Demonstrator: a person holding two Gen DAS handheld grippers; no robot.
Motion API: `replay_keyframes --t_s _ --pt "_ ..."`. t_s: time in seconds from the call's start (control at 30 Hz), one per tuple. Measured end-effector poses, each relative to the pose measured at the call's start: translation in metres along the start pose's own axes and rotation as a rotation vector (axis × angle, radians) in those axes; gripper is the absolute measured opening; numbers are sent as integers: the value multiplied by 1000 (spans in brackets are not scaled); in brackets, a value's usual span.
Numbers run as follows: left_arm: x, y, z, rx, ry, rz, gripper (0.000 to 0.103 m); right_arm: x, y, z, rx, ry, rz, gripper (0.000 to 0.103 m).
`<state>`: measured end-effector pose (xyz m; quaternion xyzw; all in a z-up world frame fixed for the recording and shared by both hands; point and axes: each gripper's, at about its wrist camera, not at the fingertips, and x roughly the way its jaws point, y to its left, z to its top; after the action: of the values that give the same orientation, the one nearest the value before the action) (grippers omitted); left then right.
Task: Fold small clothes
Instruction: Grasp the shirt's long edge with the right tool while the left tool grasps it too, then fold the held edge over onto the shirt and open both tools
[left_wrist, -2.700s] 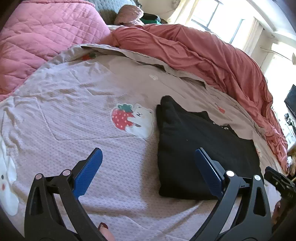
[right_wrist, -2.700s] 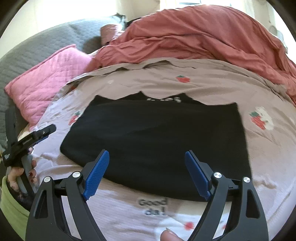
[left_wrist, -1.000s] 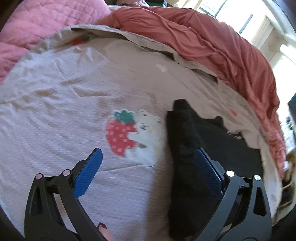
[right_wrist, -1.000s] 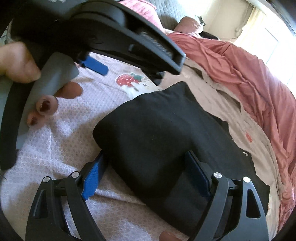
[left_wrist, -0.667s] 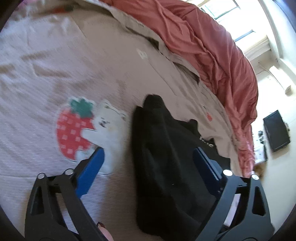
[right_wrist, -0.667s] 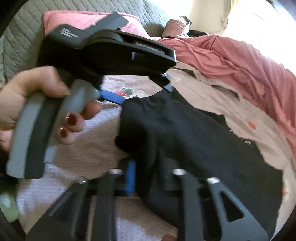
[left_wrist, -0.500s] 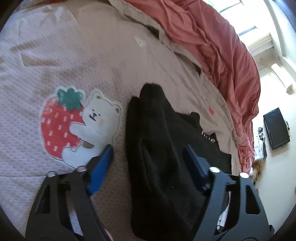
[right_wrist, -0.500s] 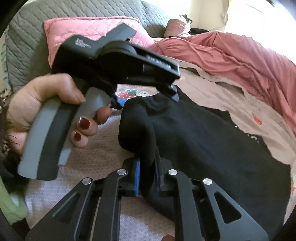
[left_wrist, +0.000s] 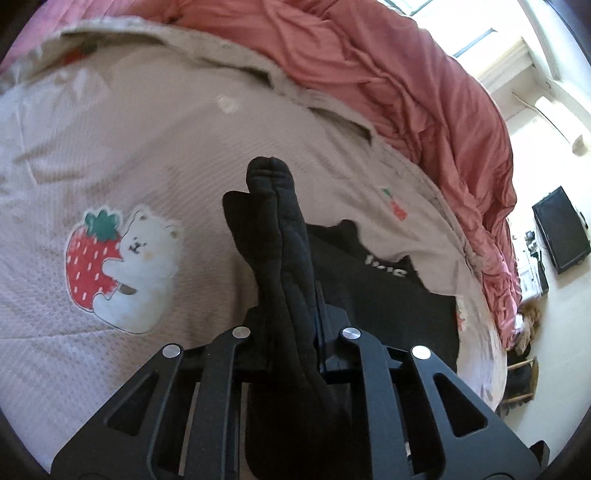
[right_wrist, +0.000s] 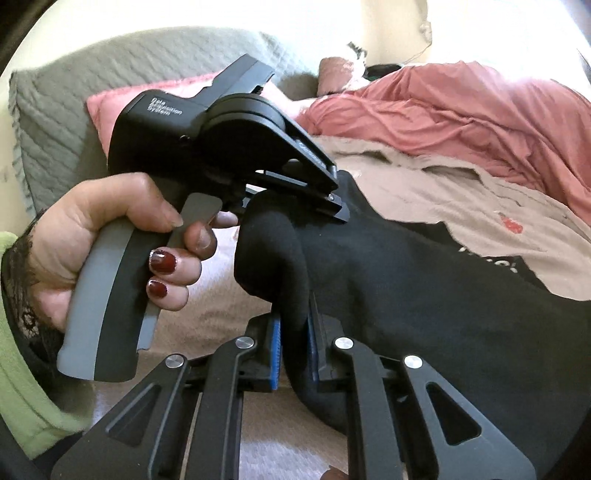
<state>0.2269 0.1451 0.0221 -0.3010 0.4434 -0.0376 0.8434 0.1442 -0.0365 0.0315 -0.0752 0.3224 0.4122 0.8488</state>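
Above the bedspread (left_wrist: 122, 155), both downward-tilted grippers, left gripper (left_wrist: 291, 317) and right gripper (right_wrist: 293, 332), freshly clamped on the black garment's (right_wrist: 406, 280) edge.

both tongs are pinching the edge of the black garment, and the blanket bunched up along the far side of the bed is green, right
Not green: the bunched blanket is salmon pink, as the left wrist view shows. The rest holds: the left tongs and right tongs both pinch the black garment.
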Motion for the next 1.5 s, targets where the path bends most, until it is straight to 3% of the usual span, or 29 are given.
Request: replay_keyframes --t_s 0.5,0.9,1.3,1.4,1.5 --pt "-11 -127 -17 123 -14 -26 8 -100 -72 -19 197 -166 5 8" --pt "42 -223 -48 225 73 -14 8 -161 -136 -58 334 -228 -45 7" --pt "117 -261 -80 279 190 44 11 -171 -187 -100 493 -191 -60 7" --pt "127 -264 -89 306 208 17 21 -167 -193 -108 523 -165 -58 8" --pt "115 -256 -88 261 184 -95 52 -165 -199 -119 562 -143 -62 11"
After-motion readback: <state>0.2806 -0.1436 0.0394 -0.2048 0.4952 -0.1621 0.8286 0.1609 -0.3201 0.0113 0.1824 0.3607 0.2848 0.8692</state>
